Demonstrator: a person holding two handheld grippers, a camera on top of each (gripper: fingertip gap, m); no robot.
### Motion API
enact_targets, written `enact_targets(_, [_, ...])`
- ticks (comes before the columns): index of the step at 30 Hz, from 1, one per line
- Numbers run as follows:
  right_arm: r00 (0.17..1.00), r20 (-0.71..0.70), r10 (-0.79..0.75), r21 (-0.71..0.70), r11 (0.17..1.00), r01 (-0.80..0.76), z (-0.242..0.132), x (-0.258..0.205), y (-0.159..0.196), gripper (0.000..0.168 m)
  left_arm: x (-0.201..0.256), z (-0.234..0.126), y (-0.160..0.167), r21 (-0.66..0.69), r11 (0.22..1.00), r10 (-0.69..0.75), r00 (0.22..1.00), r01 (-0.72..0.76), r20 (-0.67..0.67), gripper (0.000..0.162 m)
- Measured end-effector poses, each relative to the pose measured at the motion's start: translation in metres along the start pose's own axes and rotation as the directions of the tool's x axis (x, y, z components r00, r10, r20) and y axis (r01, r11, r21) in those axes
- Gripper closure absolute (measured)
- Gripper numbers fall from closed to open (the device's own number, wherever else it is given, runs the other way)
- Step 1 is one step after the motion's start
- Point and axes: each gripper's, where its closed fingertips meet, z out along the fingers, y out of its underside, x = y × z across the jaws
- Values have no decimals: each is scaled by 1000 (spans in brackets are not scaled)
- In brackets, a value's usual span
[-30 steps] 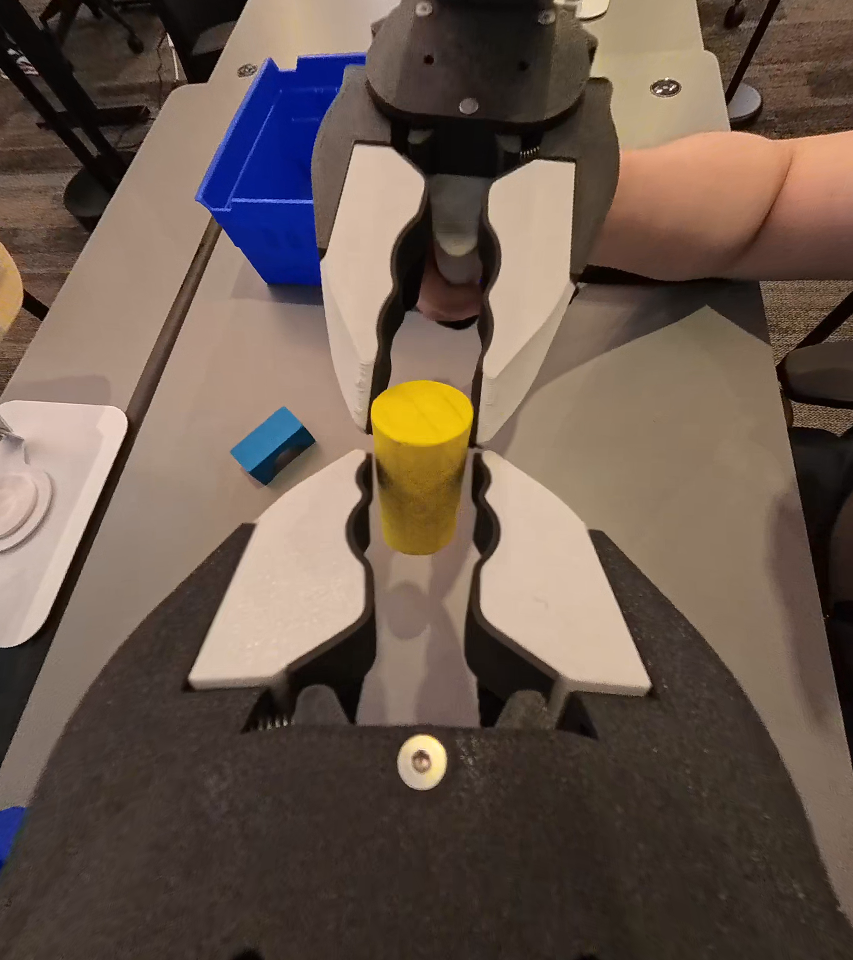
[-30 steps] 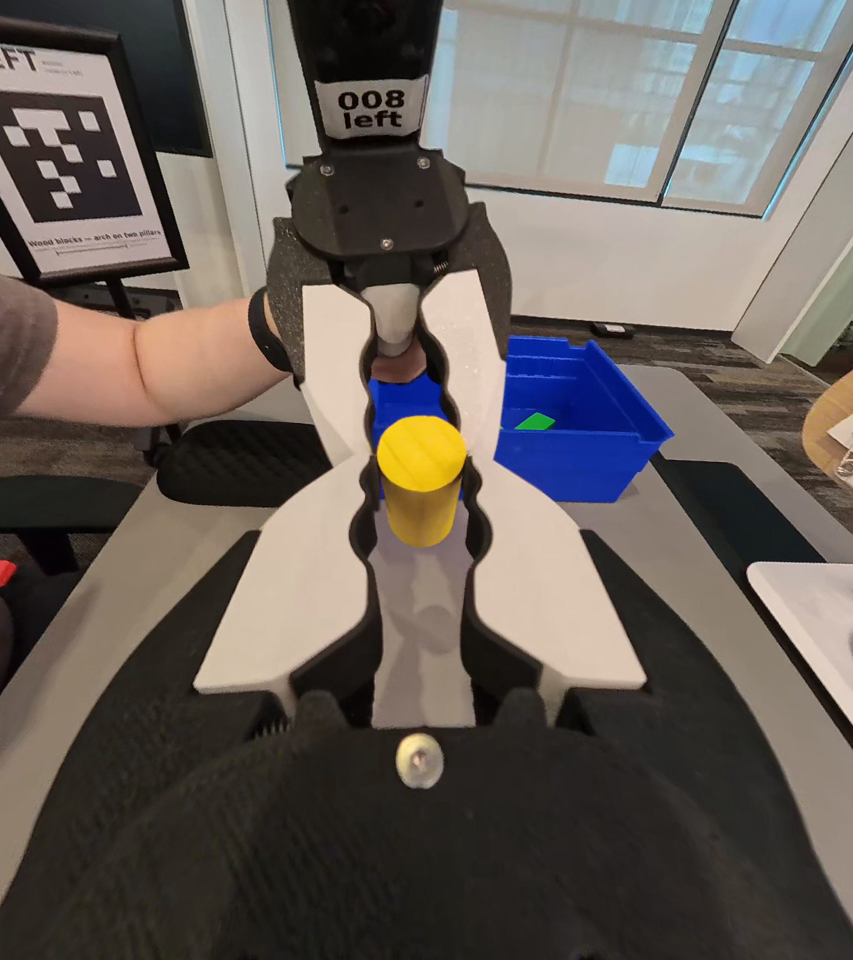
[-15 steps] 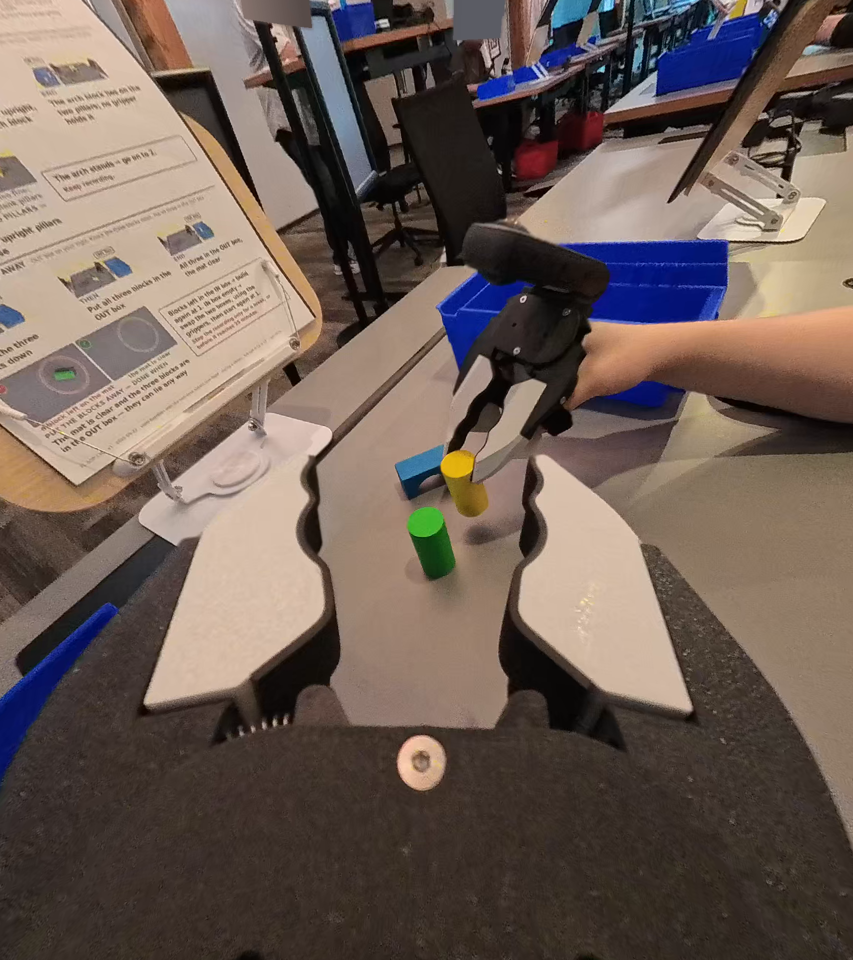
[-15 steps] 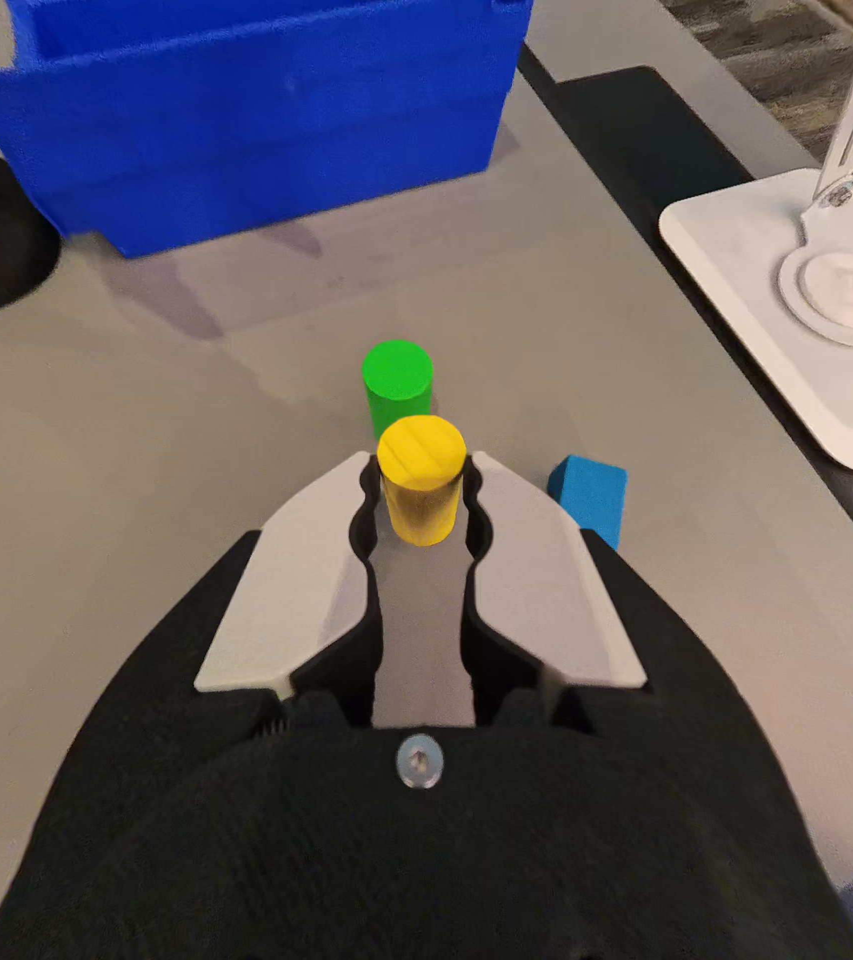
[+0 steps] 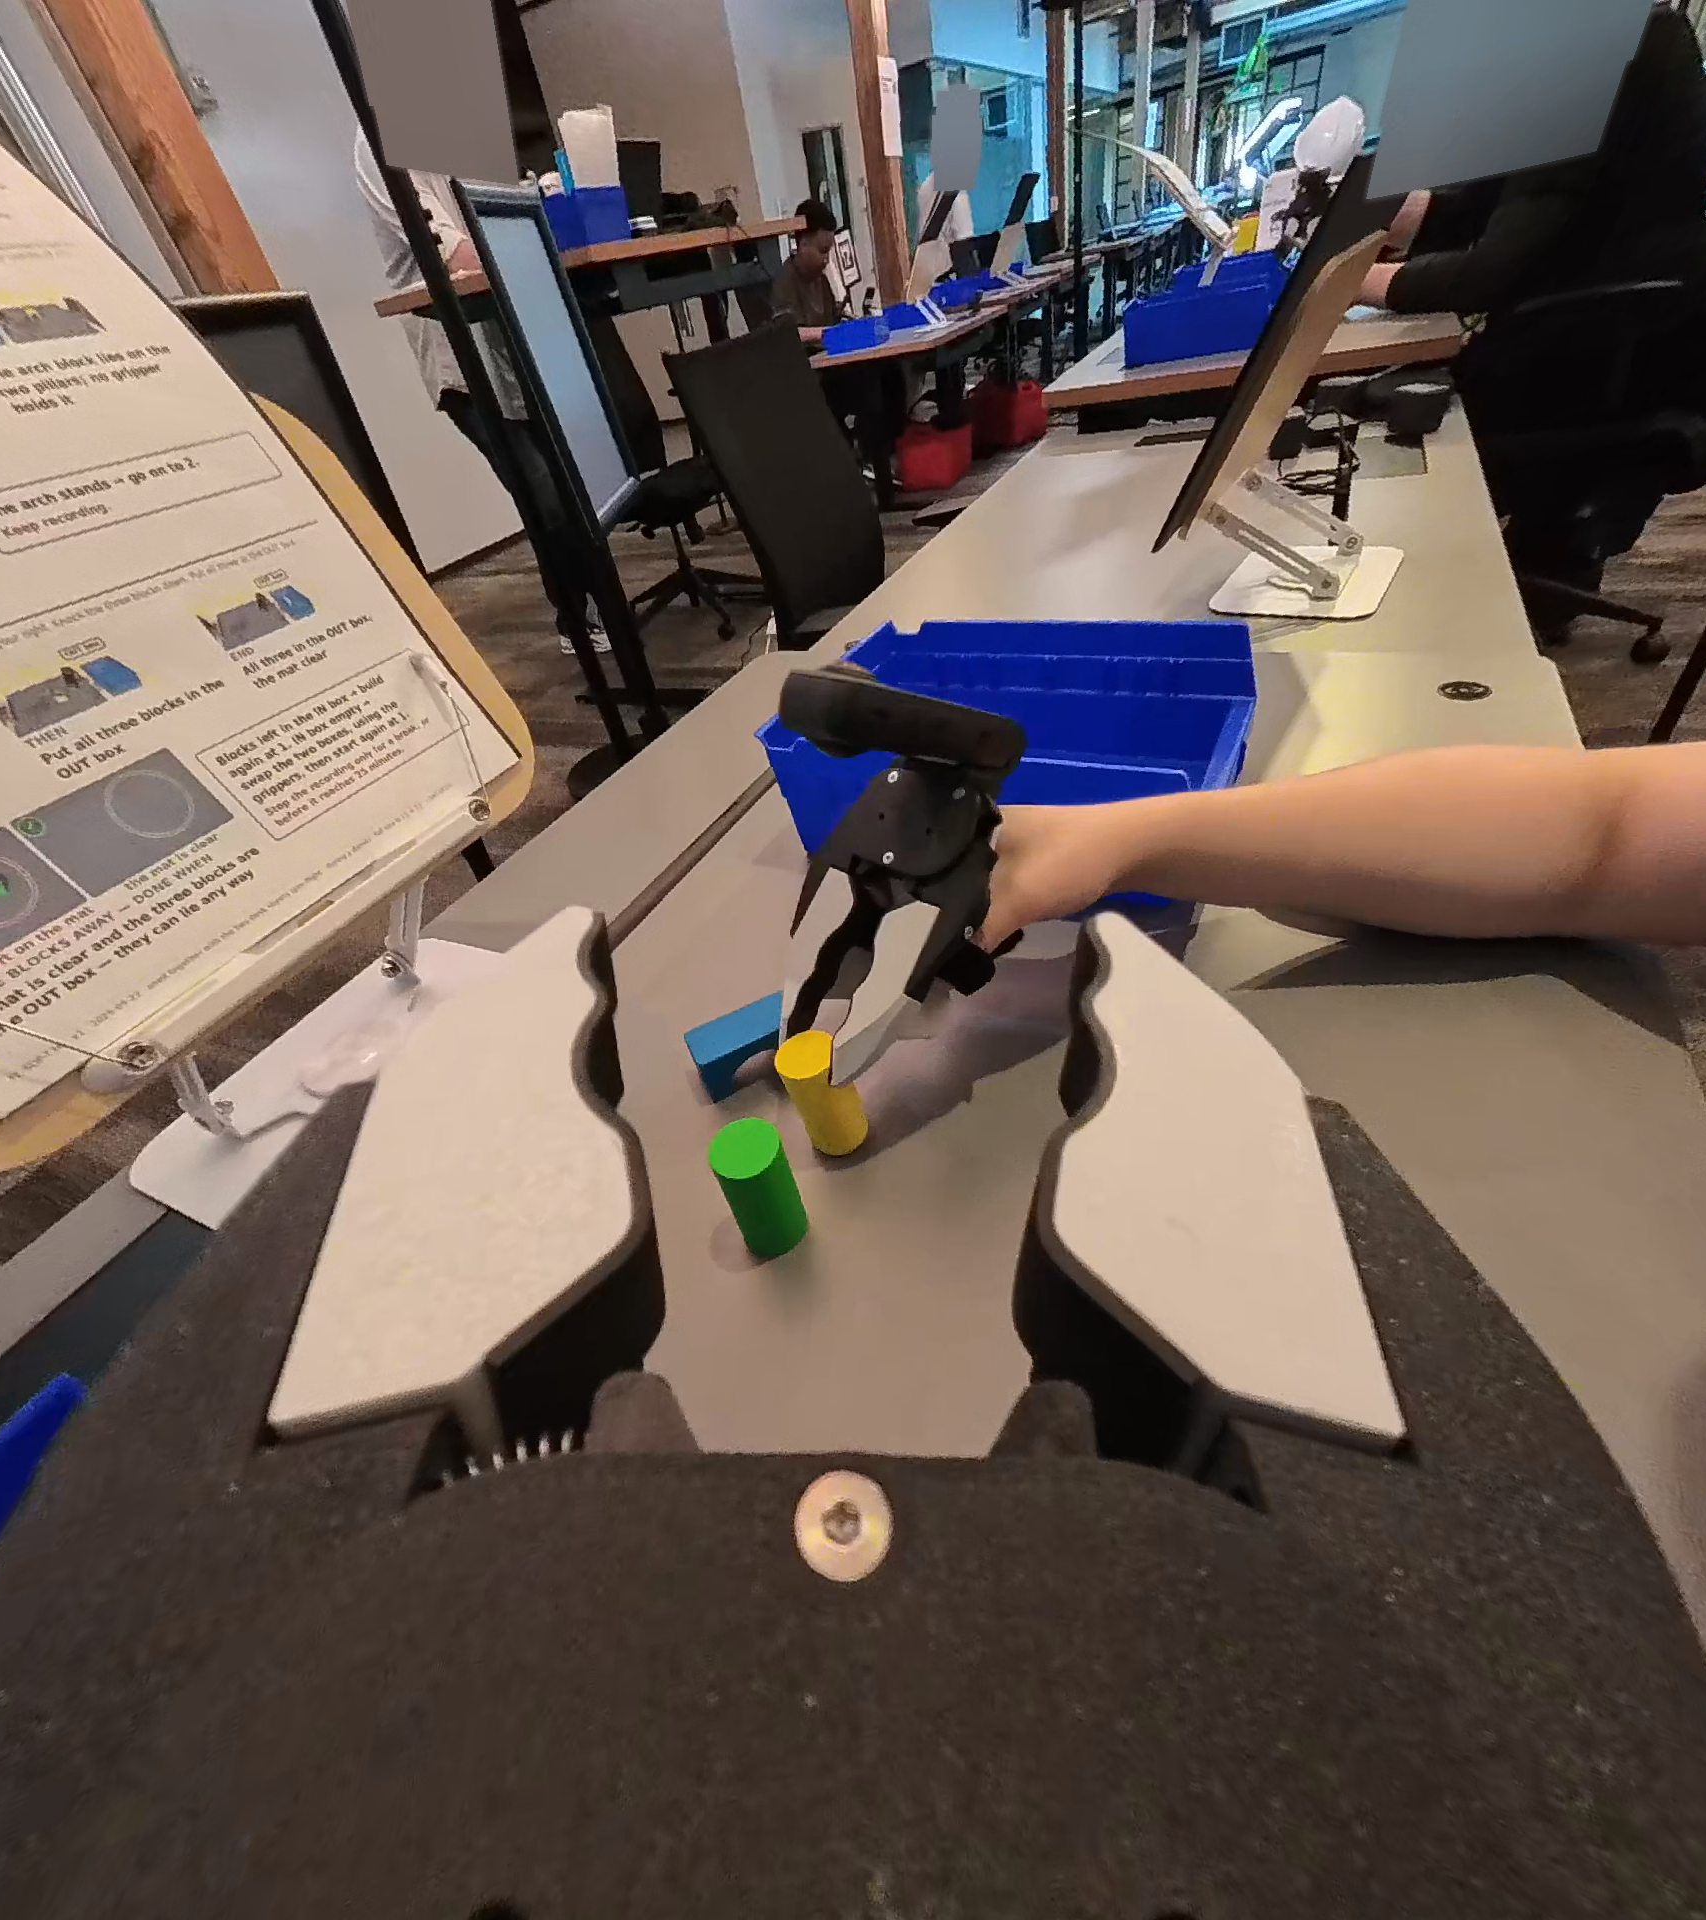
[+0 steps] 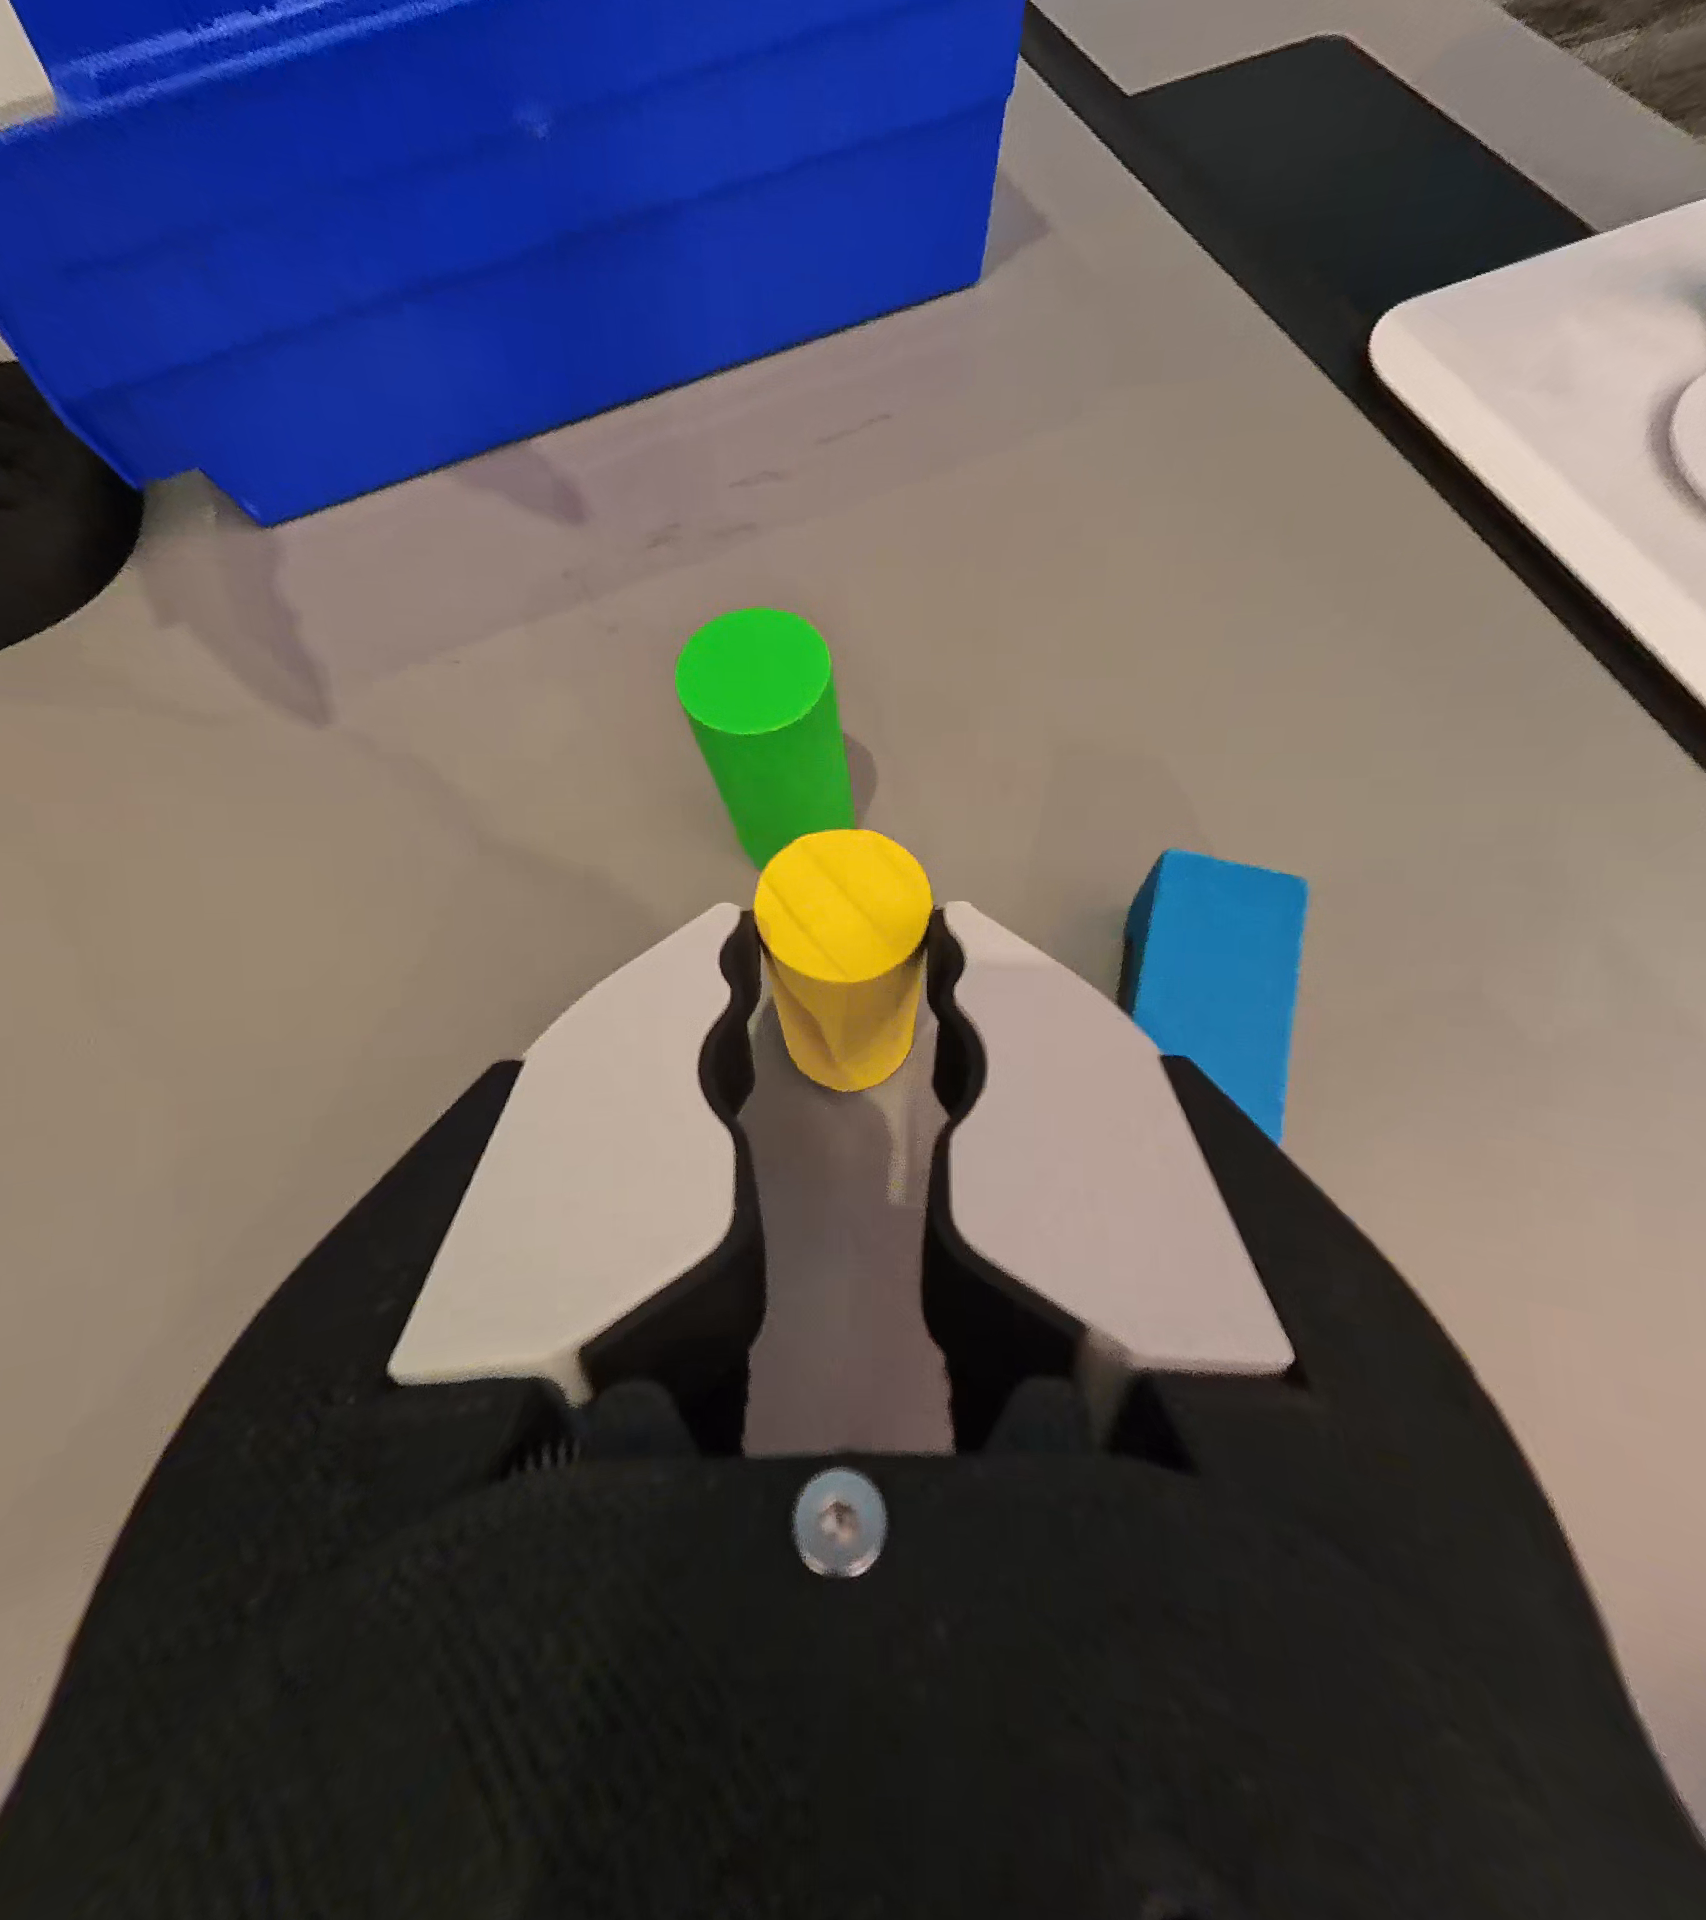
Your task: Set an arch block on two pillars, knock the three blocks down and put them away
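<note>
Right gripper point(image 6: 841, 920) has its fingers closed on the yellow pillar point(image 6: 844, 971), gripping it near the top; the long axis is close to upright with a slight lean. From the left wrist view its base looks at or just above the desk point(image 5: 1451, 1091); I cannot tell if it is touching. Green pillar point(image 6: 766, 732) stands upright just beyond the yellow one, near but apart. Blue arch block point(image 6: 1218, 982) lies on the desk to the right of my right fingers, beside the yellow pillar. Left gripper point(image 5: 844, 1122) is drawn back, fingers wide open and empty, both pillars in line ahead of it. My read: the gap between the pillars must suit the arch span before release; the right hand is nearer the arch.
</note>
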Motion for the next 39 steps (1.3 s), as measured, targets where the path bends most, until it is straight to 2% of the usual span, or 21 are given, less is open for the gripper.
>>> enact_targets(2, [1000, -3, -16, -2, 1000, 16, 0, 0, 0, 136, 2, 1, -3, 6, 1000, -14, 1000, 14, -22, 82])
enact_targets(4, [999, -17, -33, -9, 999, 33, 0, 0, 0, 135, 11, 1, -10, 27, 997, -63, 993, 66, -102, 83])
enact_targets(6, [997, -55, -47, -4, 999, 47, -6, 1, -7, 116, 14, -1, -23, 65, 991, -106, 984, 117, -144, 83])
enact_targets(7, [997, -54, -60, 6, 998, 60, -12, -1, -14, 116, 14, -3, -30, 85, 988, -118, 981, 132, -153, 84])
enact_targets(10, [994, -95, -53, 135, 989, 65, -37, 1, -46, 116, 12, -13, -57, 154, 980, -103, 982, 128, -158, 87])
enact_targets(12, [982, -181, 54, 214, 977, -14, -52, 23, -56, 121, 10, -20, -81, 211, 973, -60, 989, 88, -138, 88])
enact_targets(15, [940, -293, 177, 200, 972, -121, -51, 60, -38, 122, 2, -33, -125, 344, 938, -23, 999, 38, -49, 94])
enact_targets(18, [941, -276, 195, 53, 981, -187, -27, 65, -5, 121, 1, -47, -158, 478, 877, -35, 999, 36, -11, 100])
enact_targets(21, [931, -347, 114, -91, 984, -154, -15, 73, 24, 121, 2, -52, -160, 498, 861, -96, 995, 99, -32, 100])
enact_targets(24, [931, -359, 69, -153, 979, -132, -7, 74, 36, 122, 1, -54, -151, 511, 849, -119, 991, 133, -60, 104])
enact_targets(25, [931, -358, 63, -170, 977, -131, -7, 74, 38, 135, -2, -54, -148, 503, 853, -125, 990, 139, -61, 103])
enact_targets(27, [905, -420, 63, -130, 983, -129, -14, 82, 29, 135, -7, -54, -141, 477, 865, -135, 988, 153, -72, 104])
enact_targets(29, [896, -438, 71, 1, 997, -78, -28, 81, -4, 135, -10, -58, -139, 492, 857, -135, 988, 156, -77, 108])
enact_targets(31, [935, -354, 22, 126, 992, 24, -42, 61, -45, 135, -11, -60, -139, 498, 851, -141, 986, 166, -87, 108])
enact_targets(33, [986, -145, -84, 210, 971, 114, -42, 18, -71, 135, -8, -62, -140, 496, 853, -127, 986, 162, -105, 108])
enact_targets(35, [989, -35, -144, 166, 975, 148, -33, -4, -68, 135, -3, -63, -143, 497, 856, -102, 989, 143, -108, 108])
enact_targets(39, [978, -23, -206, 18, 978, 206, -15, -6, -46, 135, 8, -63, -146, 496, 860, -67, 990, 121, -126, 108])
